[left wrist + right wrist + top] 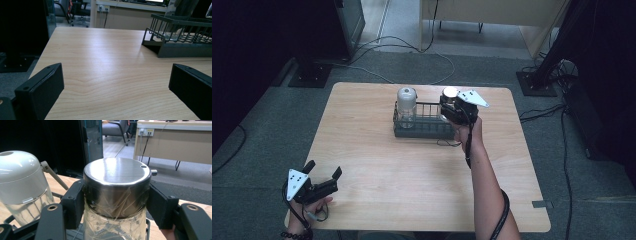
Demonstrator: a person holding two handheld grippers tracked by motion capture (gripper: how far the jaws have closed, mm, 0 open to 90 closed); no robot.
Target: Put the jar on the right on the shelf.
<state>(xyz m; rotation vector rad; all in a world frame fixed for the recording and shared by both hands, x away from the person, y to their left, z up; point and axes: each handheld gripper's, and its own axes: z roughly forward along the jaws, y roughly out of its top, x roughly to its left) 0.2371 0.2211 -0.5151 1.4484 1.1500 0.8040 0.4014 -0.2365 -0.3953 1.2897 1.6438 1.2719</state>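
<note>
Grey carpet [257,165] lies around the pale wooden bench [402,175], with cables [412,47] trailing beyond its far edge. A light desk [175,142] and an office chair [115,128] stand farther back, by dark curtains [257,35].

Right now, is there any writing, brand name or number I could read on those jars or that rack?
None can be read.
Steel-lidded jar held by the right tool: no print shows.
White-lidded jar: a small pale tab, too blurred to tell.
Rack: bare.
</note>
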